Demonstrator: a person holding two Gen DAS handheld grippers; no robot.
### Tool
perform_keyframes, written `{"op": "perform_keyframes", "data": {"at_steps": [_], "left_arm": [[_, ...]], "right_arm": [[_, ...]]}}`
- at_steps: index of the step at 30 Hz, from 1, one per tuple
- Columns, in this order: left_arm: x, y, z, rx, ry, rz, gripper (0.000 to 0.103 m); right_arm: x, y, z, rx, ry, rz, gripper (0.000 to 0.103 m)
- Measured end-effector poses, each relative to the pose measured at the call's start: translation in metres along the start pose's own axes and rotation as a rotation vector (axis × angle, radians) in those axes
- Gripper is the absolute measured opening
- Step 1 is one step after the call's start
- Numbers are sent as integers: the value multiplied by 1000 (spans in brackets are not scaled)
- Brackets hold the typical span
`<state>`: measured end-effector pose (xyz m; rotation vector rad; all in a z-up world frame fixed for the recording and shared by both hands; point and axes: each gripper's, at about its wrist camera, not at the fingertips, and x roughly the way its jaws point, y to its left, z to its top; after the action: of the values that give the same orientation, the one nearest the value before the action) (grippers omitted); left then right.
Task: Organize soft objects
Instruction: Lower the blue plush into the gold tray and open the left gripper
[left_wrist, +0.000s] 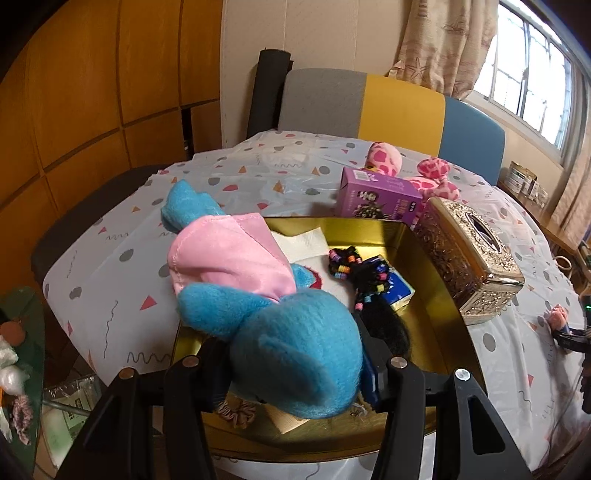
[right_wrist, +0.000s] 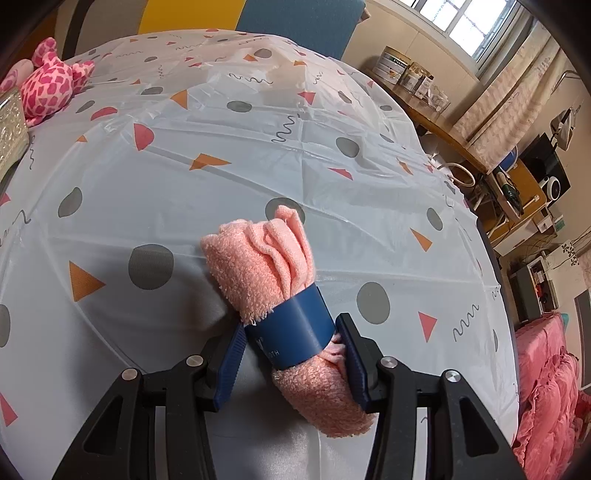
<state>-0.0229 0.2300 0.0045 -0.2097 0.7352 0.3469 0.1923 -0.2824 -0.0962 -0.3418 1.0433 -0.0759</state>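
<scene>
In the left wrist view, my left gripper (left_wrist: 291, 373) is shut on a blue plush toy (left_wrist: 295, 354) with a pink cloth top (left_wrist: 229, 258), held over the gold tray (left_wrist: 424, 258). The tray holds a black beaded hair piece (left_wrist: 369, 291), a blue packet (left_wrist: 397, 291) and white paper. In the right wrist view, my right gripper (right_wrist: 291, 365) stands around a rolled pink towel (right_wrist: 266, 258) with a blue paper band (right_wrist: 295, 328); the right pad touches it, the left pad stands a little off. The towel lies on the patterned tablecloth (right_wrist: 221, 155).
A purple box (left_wrist: 380, 195), a gold embossed tissue box (left_wrist: 469, 254) and a pink spotted plush (left_wrist: 436, 177) sit beyond the tray. A scrunchie (left_wrist: 236, 411) lies at the tray's near end. A chair stands behind the table. The pink plush also shows in the right wrist view (right_wrist: 48, 88).
</scene>
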Motion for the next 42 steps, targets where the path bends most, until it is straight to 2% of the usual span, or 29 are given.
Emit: {"op": "perform_keyframes", "data": {"at_steps": [4, 10, 12, 17, 20, 23, 26, 28, 31, 37, 42], "left_arm": [[0, 12, -3, -9, 15, -15, 56], [-2, 30, -11, -35, 80, -171, 56], [0, 27, -14, -27, 97, -226, 56], [28, -2, -19, 25, 168, -307, 56], [49, -17, -19, 36, 210, -324, 56], [74, -24, -17, 19, 256, -294, 58], [88, -23, -15, -2, 263, -252, 63], [86, -24, -12, 1, 255, -239, 74], [81, -24, -12, -7, 258, -228, 85], [63, -7, -20, -52, 247, -148, 87], [41, -3, -20, -21, 176, -62, 87]], "right_arm": [[-1, 1, -1, -2, -1, -3, 50], [-2, 1, -1, -3, -2, -7, 50], [-2, 2, -1, -5, -1, -10, 50], [-2, 3, -1, -10, -1, -15, 50], [-2, 3, -1, -10, -1, -16, 50], [-2, 3, -1, -11, -1, -17, 50], [-2, 3, -1, -14, -1, -18, 50], [-2, 3, -1, -14, -1, -19, 50], [-2, 3, -1, -14, -1, -19, 50], [-2, 4, -1, -13, -1, -22, 50], [-1, 4, 0, -6, 6, -26, 49]]}}
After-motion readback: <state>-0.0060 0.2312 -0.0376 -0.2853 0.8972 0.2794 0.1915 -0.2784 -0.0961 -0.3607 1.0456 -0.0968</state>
